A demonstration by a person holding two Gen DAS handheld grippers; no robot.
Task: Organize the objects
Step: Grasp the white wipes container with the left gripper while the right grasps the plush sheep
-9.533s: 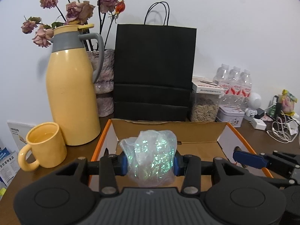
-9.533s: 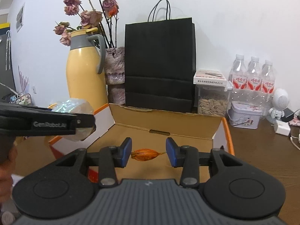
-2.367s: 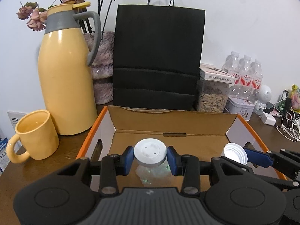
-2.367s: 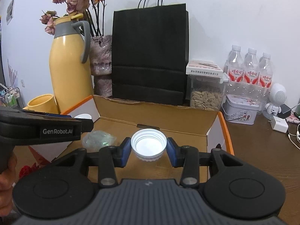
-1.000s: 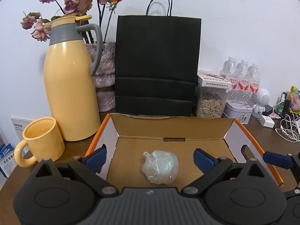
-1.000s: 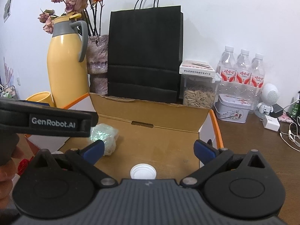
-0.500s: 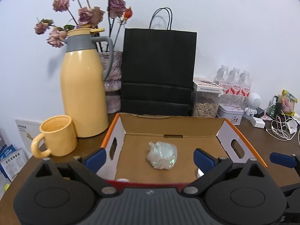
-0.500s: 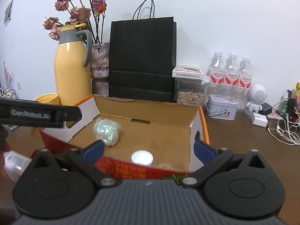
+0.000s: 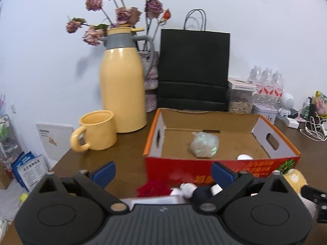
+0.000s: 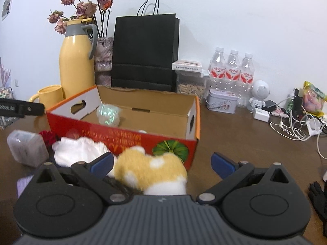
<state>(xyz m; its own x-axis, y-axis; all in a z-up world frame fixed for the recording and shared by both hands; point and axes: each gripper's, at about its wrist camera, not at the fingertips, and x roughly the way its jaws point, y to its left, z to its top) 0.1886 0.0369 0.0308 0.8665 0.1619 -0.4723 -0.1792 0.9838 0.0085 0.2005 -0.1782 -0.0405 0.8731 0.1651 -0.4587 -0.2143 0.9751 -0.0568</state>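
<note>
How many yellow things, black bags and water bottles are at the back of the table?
Yellow things: 2, the jug and the mug
Black bags: 1
Water bottles: 3
Total: 6

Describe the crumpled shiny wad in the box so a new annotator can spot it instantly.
Find the red-fronted cardboard box in front of the black paper bag. On its brown floor, toward the middle, lies the wad: a fist-like ball of crinkled clear film with green iridescent glints. The only other thing seen on that floor is a smooth white cap at the front right, flat and round.
</note>
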